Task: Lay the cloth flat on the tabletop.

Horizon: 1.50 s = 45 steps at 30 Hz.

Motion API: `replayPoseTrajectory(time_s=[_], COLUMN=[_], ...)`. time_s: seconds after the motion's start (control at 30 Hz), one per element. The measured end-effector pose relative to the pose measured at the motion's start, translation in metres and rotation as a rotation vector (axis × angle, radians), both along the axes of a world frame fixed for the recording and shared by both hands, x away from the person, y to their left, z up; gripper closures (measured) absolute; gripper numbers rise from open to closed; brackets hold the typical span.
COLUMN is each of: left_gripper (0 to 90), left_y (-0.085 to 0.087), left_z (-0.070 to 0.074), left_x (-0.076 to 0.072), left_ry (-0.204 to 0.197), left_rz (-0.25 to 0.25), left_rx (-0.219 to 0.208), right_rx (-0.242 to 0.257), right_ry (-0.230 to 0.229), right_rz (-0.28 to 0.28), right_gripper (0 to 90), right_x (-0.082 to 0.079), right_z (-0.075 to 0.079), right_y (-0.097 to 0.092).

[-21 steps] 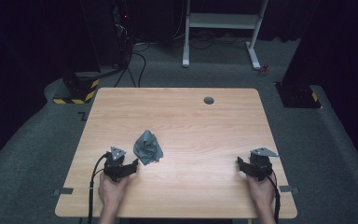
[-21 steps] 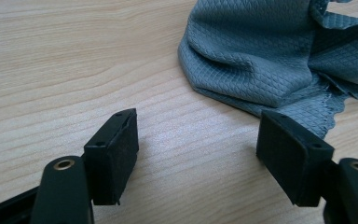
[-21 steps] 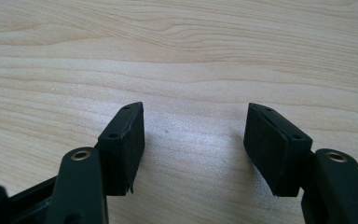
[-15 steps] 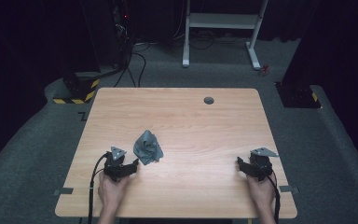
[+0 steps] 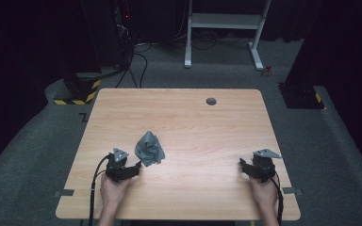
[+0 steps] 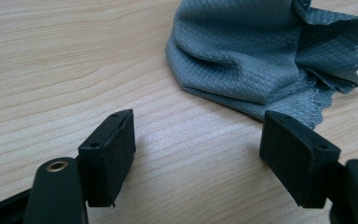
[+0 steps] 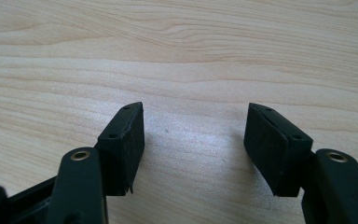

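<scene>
A crumpled grey cloth lies on the wooden table, left of the middle. My left gripper rests on the table just in front and left of it, jaws open and empty. In the left gripper view the cloth lies beyond the open left gripper, its hem close to the right jaw. My right gripper sits near the table's right front edge, far from the cloth. In the right gripper view the right gripper stands open over bare wood.
A small round grommet is set in the table near its back edge. Beyond the table stand a white desk frame, dark cabinets and cables on a grey carpet. A yellow-black striped base sits at the back left.
</scene>
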State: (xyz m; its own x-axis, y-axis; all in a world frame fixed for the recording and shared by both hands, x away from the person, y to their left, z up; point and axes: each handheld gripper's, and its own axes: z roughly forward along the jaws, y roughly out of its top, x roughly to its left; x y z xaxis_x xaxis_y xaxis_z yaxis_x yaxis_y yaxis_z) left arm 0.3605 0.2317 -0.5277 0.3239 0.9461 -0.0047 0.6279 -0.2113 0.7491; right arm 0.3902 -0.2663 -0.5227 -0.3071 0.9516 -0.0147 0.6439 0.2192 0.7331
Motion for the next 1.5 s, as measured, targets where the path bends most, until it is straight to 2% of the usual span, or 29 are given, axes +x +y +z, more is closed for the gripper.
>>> replayPoseTrajectory(time_s=[0.13, 0.27, 0.4, 0.57, 0.83, 0.93, 1.23, 1.5], left_gripper=[28.3, 28.1, 26.6, 26.4, 23.8, 23.3, 22.6, 22.9], left_y=[-0.001, -0.002, -0.005, -0.009, -0.013, -0.014, -0.020, -0.028], left_z=[0.000, 0.003, 0.008, 0.014, 0.017, 0.018, 0.020, 0.023], left_x=[-0.001, -0.001, -0.004, -0.003, 0.007, 0.012, 0.027, 0.043], left_ry=[-0.001, -0.005, -0.021, -0.028, -0.017, -0.010, -0.007, -0.009], left_rz=[-0.007, -0.044, -0.077, -0.091, -0.110, -0.113, -0.106, -0.106], left_rx=[-0.015, -0.007, -0.042, -0.046, -0.062, -0.042, -0.055, -0.035], right_rx=[0.001, 0.001, 0.000, -0.002, -0.001, -0.002, -0.002, -0.003], right_ry=[0.000, 0.001, 0.000, -0.001, 0.001, -0.001, 0.000, 0.000], right_rz=[0.000, 0.000, 0.001, 0.005, 0.004, 0.007, 0.008, 0.009], right_gripper=[38.5, 38.5, 38.3, 37.9, 37.7, 37.6, 37.3, 37.3], right_x=[0.000, 0.000, 0.000, 0.000, 0.000, 0.000, 0.000, 0.000], right_z=[0.000, 0.000, 0.000, 0.000, 0.000, 0.000, 0.000, 0.000], right_y=[0.000, 0.000, 0.000, 0.000, 0.000, 0.000, 0.000, 0.000])
